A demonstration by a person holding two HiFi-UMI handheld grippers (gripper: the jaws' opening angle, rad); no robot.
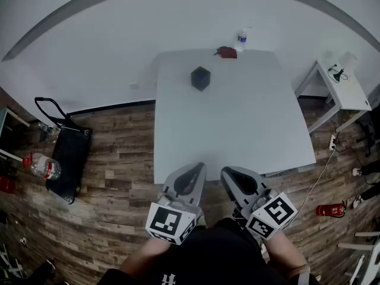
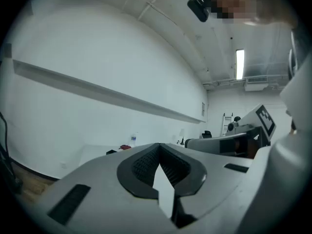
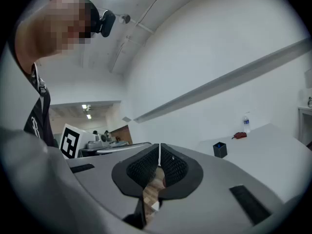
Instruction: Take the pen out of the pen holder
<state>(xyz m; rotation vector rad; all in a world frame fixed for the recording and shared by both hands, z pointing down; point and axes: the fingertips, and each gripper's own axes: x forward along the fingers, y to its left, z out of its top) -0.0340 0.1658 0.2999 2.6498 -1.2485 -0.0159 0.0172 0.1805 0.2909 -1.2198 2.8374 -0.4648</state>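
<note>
— Where's the pen?
— It's in the holder (image 1: 200, 78), which stands upright on the far half of the table (image 1: 249, 123) with nothing touching it. I get the pen (image 3: 219, 145) only as a blue speck at its mouth (right gripper view).
— And the grippers?
— On my left gripper (image 2: 159, 146) the jaws are pressed together with nothing between them. The right gripper (image 3: 159, 145) is the same. Both hang off the table's near edge, well apart from the holder. A bottle (image 1: 241, 40) and a red thing (image 1: 226, 52) sit at the far edge.
</note>
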